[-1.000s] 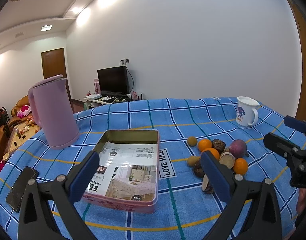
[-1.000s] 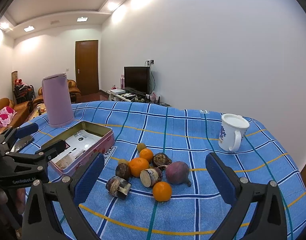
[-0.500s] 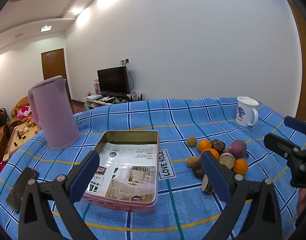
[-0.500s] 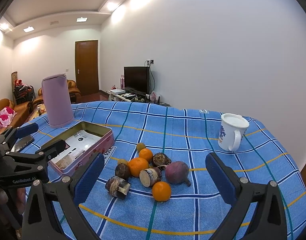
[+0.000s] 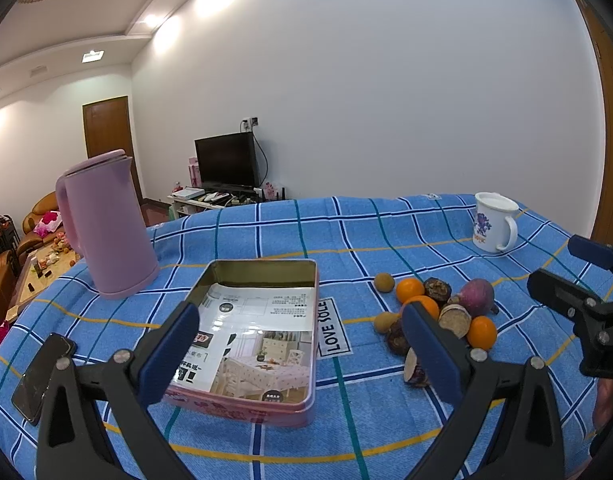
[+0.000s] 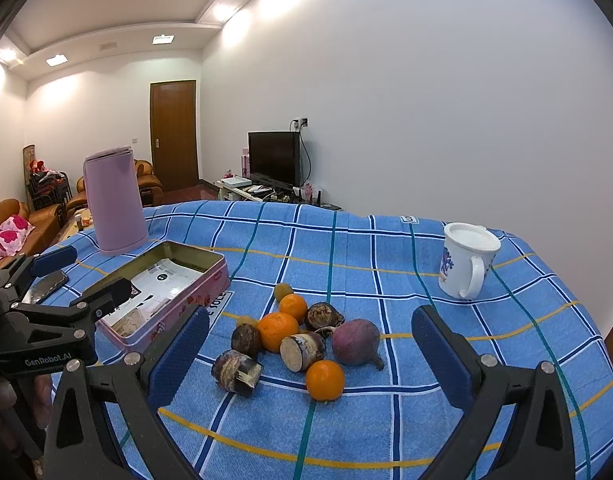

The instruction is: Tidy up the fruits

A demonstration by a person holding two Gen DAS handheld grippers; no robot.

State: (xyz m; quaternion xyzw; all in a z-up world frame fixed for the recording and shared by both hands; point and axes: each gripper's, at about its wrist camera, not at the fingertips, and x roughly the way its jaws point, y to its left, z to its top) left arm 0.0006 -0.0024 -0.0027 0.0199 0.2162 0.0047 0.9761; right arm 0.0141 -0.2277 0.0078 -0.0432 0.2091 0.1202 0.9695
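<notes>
The right gripper (image 6: 308,354) hangs above the near edge of the desk (image 6: 386,248) with its jaws spread wide and nothing between them; the fruit pile sits framed in the gap but well below and ahead, untouched. The left gripper (image 5: 300,348) is just as wide open and empty, hovering over the near end of the pink tin (image 5: 306,404).

Compared with the views from a second and half a second ago, nothing has shifted: both grippers hold the same pose and every fruit lies where it was. I read this as the pause before the first pick, with the sorting not yet begun.

Taking the tin as landmark, the whole pile lies on the cloth just to its right, apart from its wall. Nearest the right gripper are an orange (image 6: 324,380) and a dark cut root (image 6: 236,372), which lies on its side, long axis running left-right, pale cut face turned right. A second cut piece (image 6: 302,351) beside it shows its pale face toward the camera. The purple bulb (image 6: 356,342) lies with its thin tail trailing toward the near right. Two more oranges (image 6: 277,331) and small brownish fruits sit behind. The tin's long axis runs away from the left gripper, toward the pink kettle (image 5: 106,224).
</notes>
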